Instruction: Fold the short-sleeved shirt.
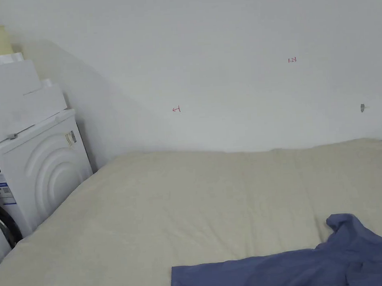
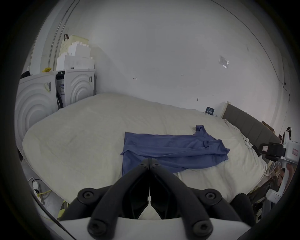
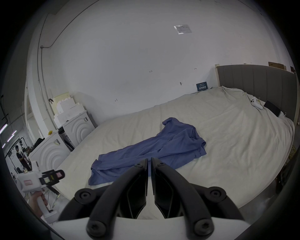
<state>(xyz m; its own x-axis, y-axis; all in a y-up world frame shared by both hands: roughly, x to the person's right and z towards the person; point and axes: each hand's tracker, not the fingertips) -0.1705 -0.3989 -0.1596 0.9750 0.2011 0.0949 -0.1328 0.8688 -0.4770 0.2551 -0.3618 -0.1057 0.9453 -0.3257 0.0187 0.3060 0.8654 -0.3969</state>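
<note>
Shirt (image 2: 175,152) lies rumpled, soft and light on the bed (image 2: 90,129), near its front edge, so I'd pinch the hem corners, though layers look unclear; left gripper (image 2: 149,164) and right gripper (image 3: 149,160) hover clenched, empty, short of it.

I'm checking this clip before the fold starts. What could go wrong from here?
The blue shirt lies rumpled on the bed, one end bunched, so a pinch may catch several layers. Both the left gripper and right gripper sit closed and off the cloth; they must open first. The shirt's near edge lies close to the mattress edge and could slide off.
</note>
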